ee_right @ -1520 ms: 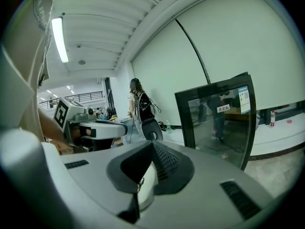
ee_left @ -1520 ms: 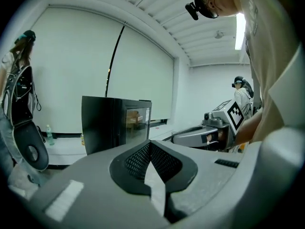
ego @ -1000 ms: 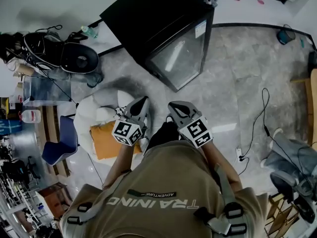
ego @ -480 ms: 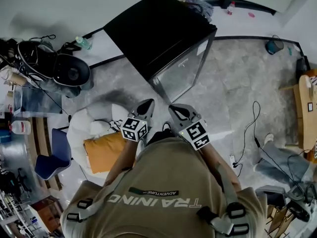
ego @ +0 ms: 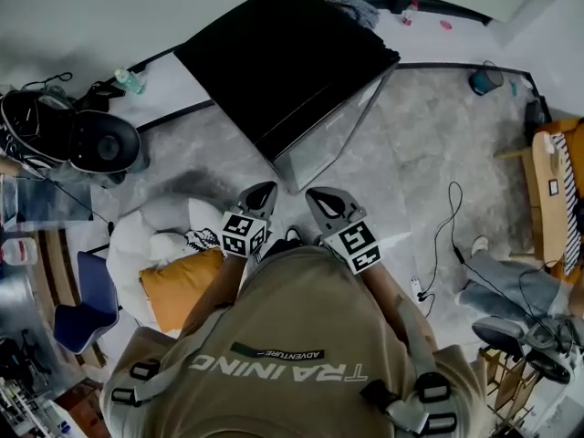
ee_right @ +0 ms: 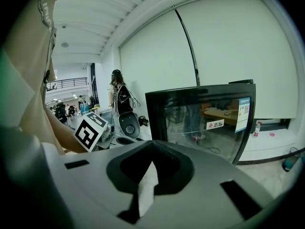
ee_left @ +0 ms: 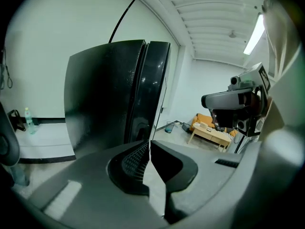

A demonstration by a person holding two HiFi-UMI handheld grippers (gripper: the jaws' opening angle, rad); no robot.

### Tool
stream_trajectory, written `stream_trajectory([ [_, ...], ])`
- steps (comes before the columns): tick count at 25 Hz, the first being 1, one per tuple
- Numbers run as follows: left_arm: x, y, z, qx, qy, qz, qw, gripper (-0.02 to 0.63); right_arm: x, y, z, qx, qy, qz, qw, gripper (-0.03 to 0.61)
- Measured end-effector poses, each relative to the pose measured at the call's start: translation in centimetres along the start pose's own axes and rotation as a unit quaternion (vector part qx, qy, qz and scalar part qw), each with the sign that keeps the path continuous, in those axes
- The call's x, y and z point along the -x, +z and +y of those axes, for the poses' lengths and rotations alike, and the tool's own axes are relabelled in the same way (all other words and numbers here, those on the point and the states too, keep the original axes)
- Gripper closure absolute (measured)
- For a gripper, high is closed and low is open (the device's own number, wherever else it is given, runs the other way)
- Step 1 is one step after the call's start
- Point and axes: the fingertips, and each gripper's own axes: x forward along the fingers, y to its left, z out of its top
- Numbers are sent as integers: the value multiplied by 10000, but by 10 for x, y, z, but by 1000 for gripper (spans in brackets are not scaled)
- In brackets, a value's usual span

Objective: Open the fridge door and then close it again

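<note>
Black-cased with a glass door (ego: pixel 336 126), the fridge (ego: pixel 283 62) stands shut on the floor (ego: pixel 429 135) by the wall, just ahead of the person. The door is probably stiff, fairly heavy and held by a seal, and its glass looks slippery, so the dark frame along its free edge seems the safest hold; no handle can be made out. A red-and-white sticker (ee_right: pixel 215 124) and a blue-and-white label (ee_right: pixel 243 112) sit on the glass, their print too small to read. The left claw (ego: pixel 263 192) and right claw (ego: pixel 319 195) are both pressed together, empty, short of the door. The person's shirt (ego: pixel 283 354) reads "TRAINING" and "ADVENTURE".
</note>
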Motion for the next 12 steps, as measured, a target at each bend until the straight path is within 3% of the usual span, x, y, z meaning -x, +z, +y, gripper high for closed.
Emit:
stream_trajectory([
  [4, -7, -2, 2, -237, -104, 84, 9996, 571, 0, -9, 5, -112, -121, 129, 9998, 583],
  [12, -21, 5, 0, -382, -206, 99, 9990, 569, -2, -16, 3, -505, -308, 257, 9979, 583],
])
